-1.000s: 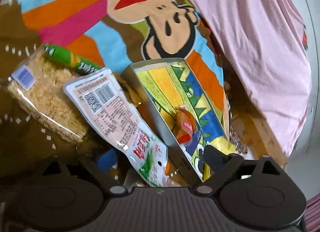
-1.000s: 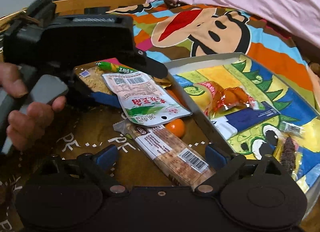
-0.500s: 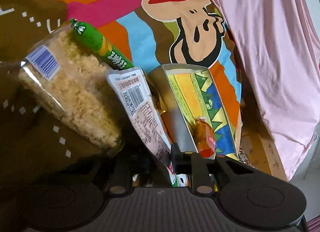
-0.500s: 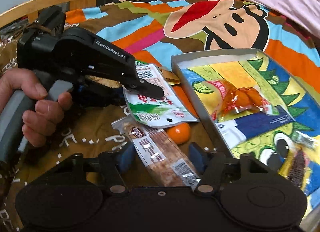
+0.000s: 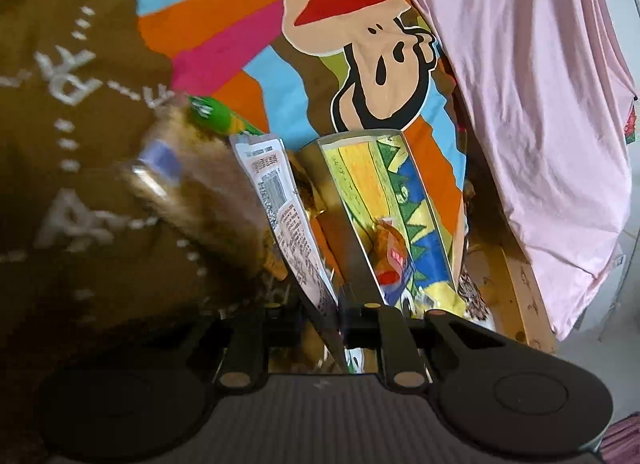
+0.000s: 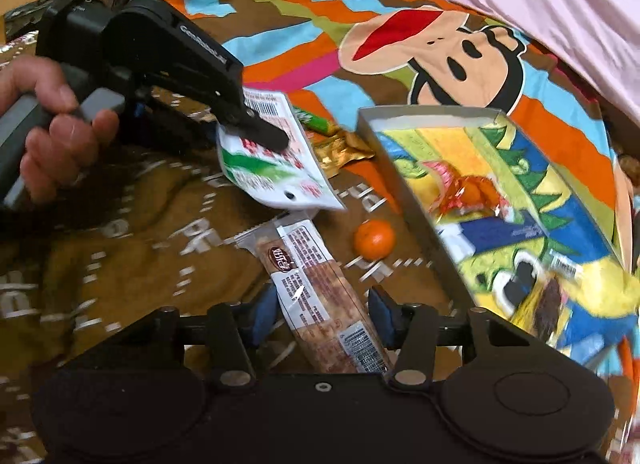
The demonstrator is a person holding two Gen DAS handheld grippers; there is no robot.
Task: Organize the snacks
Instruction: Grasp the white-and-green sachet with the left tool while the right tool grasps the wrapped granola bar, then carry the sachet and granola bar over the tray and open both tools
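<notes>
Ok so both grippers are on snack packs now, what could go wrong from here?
The left gripper pinches the white pouch only near one edge, so it may swing or slip on the way to the box.

The right gripper jaws are closing around the cracker pack near its lower end; the long free end may droop or twist out.

The small orange sits loose beside the box wall and could get knocked and roll.

I count two tools: the left one (image 6: 256,132) and the right one (image 6: 320,316). I see one box (image 6: 404,184). Outside the box I count one white pouch (image 6: 276,168), one long biscuit pack (image 6: 320,296), one small orange (image 6: 374,239), one green stick (image 6: 316,120), one gold wrapper (image 6: 340,150) and one crumbly cake pack (image 5: 200,184).
</notes>
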